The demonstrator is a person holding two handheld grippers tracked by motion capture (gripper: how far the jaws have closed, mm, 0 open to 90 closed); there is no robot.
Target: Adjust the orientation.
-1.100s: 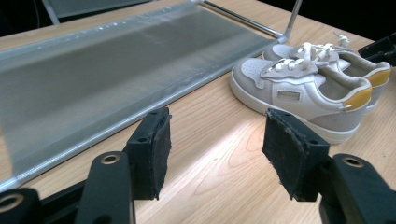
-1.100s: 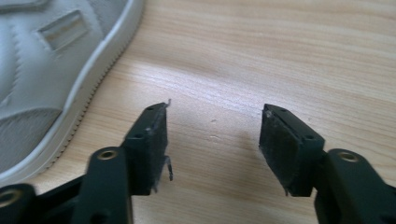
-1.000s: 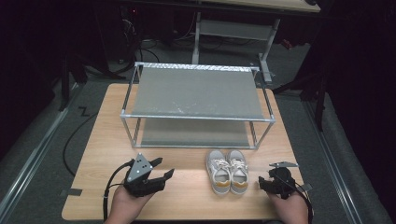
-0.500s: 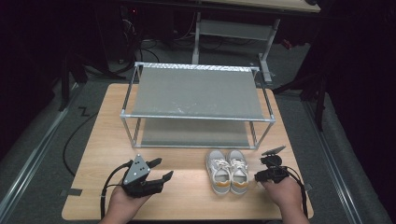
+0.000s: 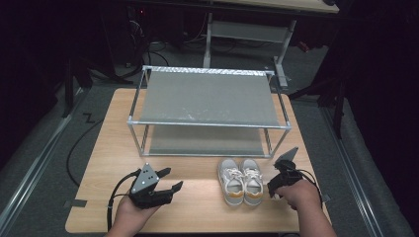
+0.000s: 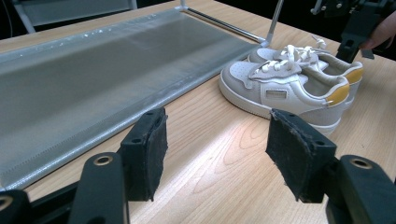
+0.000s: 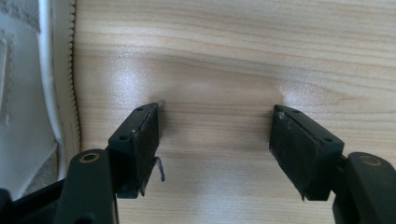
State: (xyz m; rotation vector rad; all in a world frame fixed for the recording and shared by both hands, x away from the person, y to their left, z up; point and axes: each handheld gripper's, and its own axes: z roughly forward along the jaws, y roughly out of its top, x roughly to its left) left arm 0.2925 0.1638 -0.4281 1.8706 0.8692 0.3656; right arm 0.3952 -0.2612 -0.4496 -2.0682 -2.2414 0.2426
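Sneakers (image 5: 240,180) sit paired on the table (image 5: 197,207), near a two-tier rack (image 5: 207,98) (nothing between). Right tongs (image 5: 273,190), jaws just widening, hover empty just beside them; left tongs (image 5: 168,180) rest open, well left.

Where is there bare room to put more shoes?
The rack's top shelf is bare, and the lower shelf looks bare too. The table is free between the left claw and the shoes. It is crowded by the right claw.
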